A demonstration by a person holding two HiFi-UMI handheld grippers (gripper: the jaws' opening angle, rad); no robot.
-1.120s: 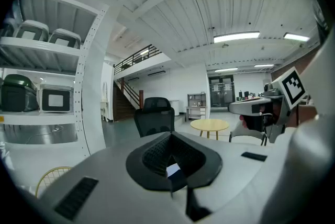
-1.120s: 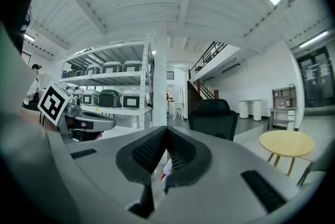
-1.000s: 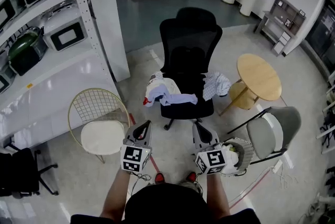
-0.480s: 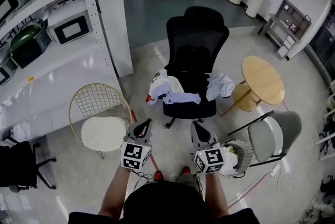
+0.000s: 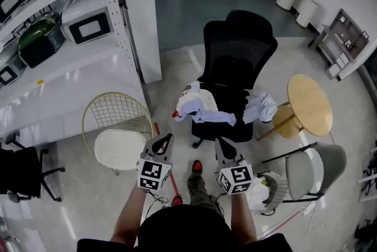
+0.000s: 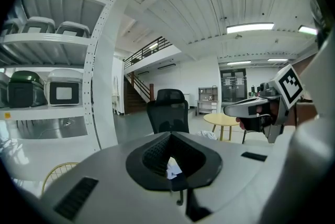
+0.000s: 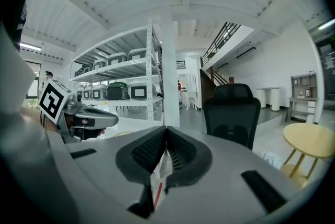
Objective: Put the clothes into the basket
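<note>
Pale floor fills the head view: clothes [image 5: 199,110] lie on a black office chair [image 5: 238,62], and the basket [image 5: 275,185] sits near the right gripper [image 5: 222,143], apart from the chair. Left gripper view: the left gripper [image 6: 169,135] has its jaws together, empty. Right gripper view: jaws likewise together, empty.

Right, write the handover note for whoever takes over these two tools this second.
Left tool: shut, empty. Right tool: shut, empty. Both point toward the black office chair.
Clothes: a white-and-red garment, a pale blue garment and a checked garment lie on that chair's seat.
White woven basket: on the floor at the person's right, beside the grey folding chair; something white lies in it.
Done: none of the chair's clothes grasped.
Left: grasp each garment and drop it into the basket.
</note>
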